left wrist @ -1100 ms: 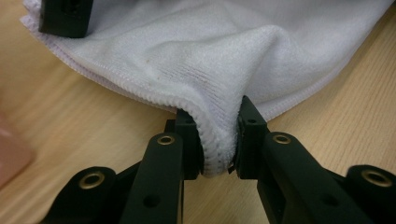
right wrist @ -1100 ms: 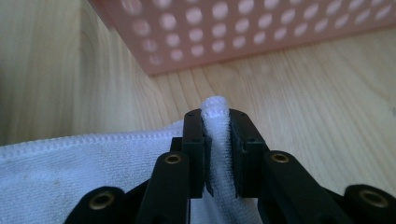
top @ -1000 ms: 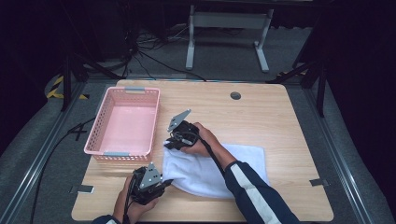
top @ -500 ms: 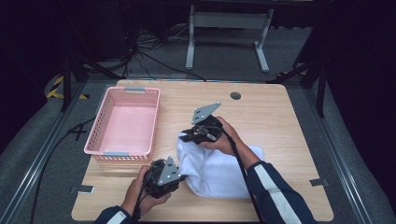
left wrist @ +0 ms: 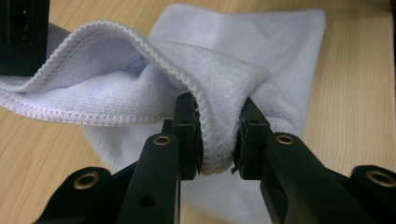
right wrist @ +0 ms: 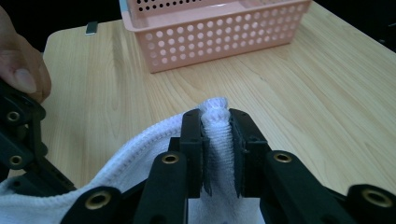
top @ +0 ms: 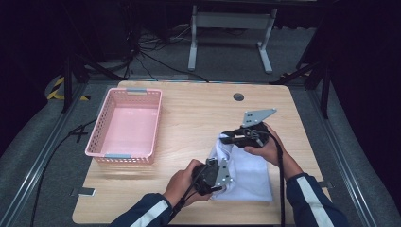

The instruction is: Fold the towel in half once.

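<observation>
- My left hand-held gripper [left wrist: 217, 140] has its jaws pinched on a bunched hem of the white towel [left wrist: 243, 42], at the near left corner of the cloth on the tabletop [top: 189, 113]. The bite looks thick and rounded, so I judge the fabric could squeeze out of the pads if I pull sideways too hard.
- My right hand-held gripper [right wrist: 215, 140] is clamped on a fold at the towel's far left corner, with only a small tuft showing above the jaws. That thin hold may slip first, dropping one corner and leaving the fold crooked.
- Between the two holds the cloth is raised and slack, while the rest lies flat. If I move my hands unevenly, the lifted edge could twist or drag the flat part across the wood and wrinkle it.
- The pink basket [top: 126, 124] sits well apart to the left, empty; a wide swing that way could knock it.
</observation>
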